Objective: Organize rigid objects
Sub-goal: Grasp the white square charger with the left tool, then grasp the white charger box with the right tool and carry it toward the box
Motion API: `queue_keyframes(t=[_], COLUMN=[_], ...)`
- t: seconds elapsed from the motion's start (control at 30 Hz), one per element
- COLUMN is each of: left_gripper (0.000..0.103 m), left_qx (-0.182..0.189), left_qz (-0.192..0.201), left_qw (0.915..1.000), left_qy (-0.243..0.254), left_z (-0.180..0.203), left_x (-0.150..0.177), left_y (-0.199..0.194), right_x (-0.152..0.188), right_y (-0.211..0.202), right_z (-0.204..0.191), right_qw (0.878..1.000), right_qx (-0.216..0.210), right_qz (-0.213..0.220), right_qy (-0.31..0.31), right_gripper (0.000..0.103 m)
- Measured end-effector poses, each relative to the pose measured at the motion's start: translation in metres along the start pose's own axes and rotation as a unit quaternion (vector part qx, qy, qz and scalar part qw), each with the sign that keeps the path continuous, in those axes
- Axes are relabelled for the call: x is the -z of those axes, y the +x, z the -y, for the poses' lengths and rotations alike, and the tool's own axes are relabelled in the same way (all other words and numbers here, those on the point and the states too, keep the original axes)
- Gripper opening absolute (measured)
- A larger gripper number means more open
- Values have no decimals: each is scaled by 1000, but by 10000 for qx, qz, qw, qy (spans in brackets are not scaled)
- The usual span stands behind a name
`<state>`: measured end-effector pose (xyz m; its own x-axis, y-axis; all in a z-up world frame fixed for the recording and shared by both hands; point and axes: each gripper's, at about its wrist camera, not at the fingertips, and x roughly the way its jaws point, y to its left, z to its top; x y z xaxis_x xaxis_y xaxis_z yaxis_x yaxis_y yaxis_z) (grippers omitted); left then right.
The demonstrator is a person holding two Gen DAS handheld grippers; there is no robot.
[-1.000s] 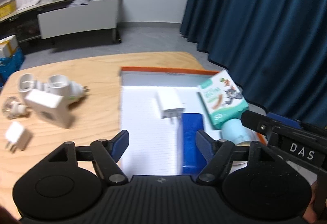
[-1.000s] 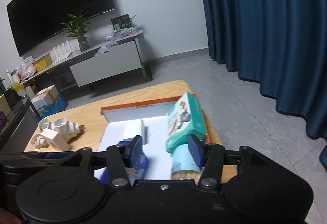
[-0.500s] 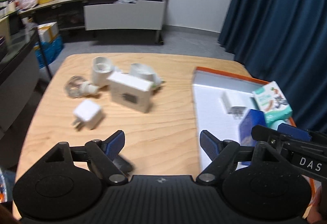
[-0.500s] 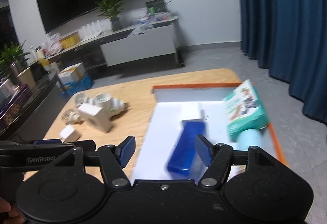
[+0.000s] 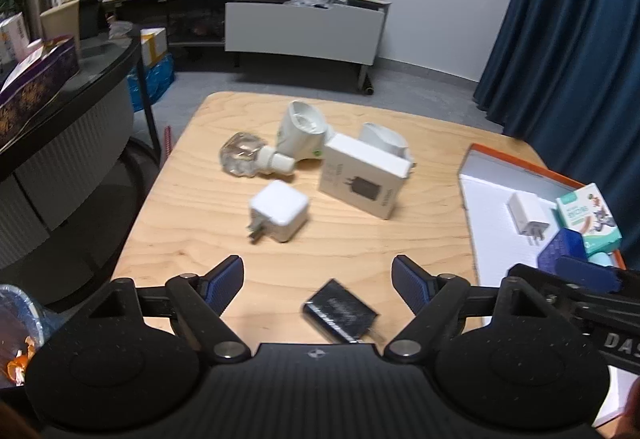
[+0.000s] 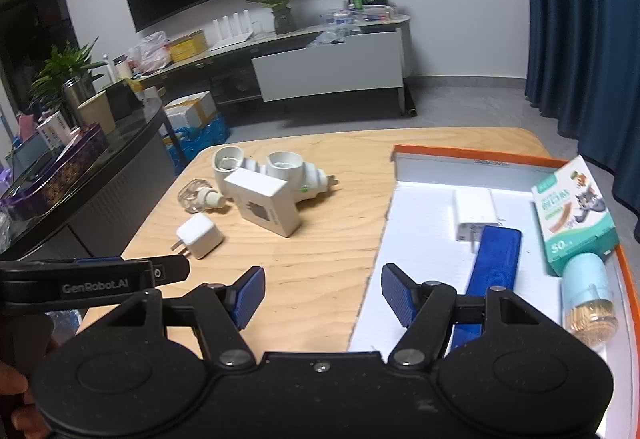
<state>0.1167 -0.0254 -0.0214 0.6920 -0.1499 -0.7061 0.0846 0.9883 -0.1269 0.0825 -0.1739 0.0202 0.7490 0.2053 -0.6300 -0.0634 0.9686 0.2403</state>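
Two fisheye views, each mounted just behind a claw and angled downward over a wooden tabletop point(image 5: 192, 199). The left wrist view looks across the tabletop's left part toward a media cabinet point(image 5: 300, 27). The right wrist view sits further right, above an orange-rimmed tray point(image 6: 472, 153). Both share the white box point(image 5: 362, 175), the tray, the cabinet and blue curtain point(image 6: 580, 19).

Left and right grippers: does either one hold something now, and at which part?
Nothing is held. The left gripper stands open above the table, with the black charger lying loose below it. The right gripper is open and empty too.
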Motion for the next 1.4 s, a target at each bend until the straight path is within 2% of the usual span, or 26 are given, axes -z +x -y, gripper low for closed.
queue_keyframes(t=[0.2, 0.7, 0.77, 0.87, 0.93, 1.1, 1.23, 1.4], left_gripper=[83, 83, 80, 67, 43, 42, 42, 42], left_qx=[-157, -187, -179, -94, -25, 18, 118, 158], left_qz=[-48, -58, -57, 47, 90, 44, 71, 170], left_qw=[9999, 9969, 9959, 9957, 9957, 9972, 9992, 9995], left_qy=[3, 756, 888, 922, 917, 749, 367, 226], left_z=[-21, -30, -29, -32, -33, -36, -48, -55], left_x=[1, -20, -20, -19, -21, -22, -23, -19], left_y=[16, 82, 88, 90, 88, 84, 67, 47], right_x=[0, 0, -1, -5, -7, -20, -31, -41], right_y=[3, 30, 35, 45, 53, 76, 101, 132], right_z=[1, 4, 4, 2, -2, -12, -16, -22], right_qw=[10000, 9996, 9995, 9993, 9991, 9986, 9977, 9982], right_qx=[-38, -69, -88, -154, -238, -381, -515, -518], right_qz=[-50, -267, -285, -308, -336, -326, -321, -272], right_qy=[2, 50, 74, 107, 76, 147, 314, -93], right_gripper=[78, 78, 78, 78, 78, 80, 90, 90])
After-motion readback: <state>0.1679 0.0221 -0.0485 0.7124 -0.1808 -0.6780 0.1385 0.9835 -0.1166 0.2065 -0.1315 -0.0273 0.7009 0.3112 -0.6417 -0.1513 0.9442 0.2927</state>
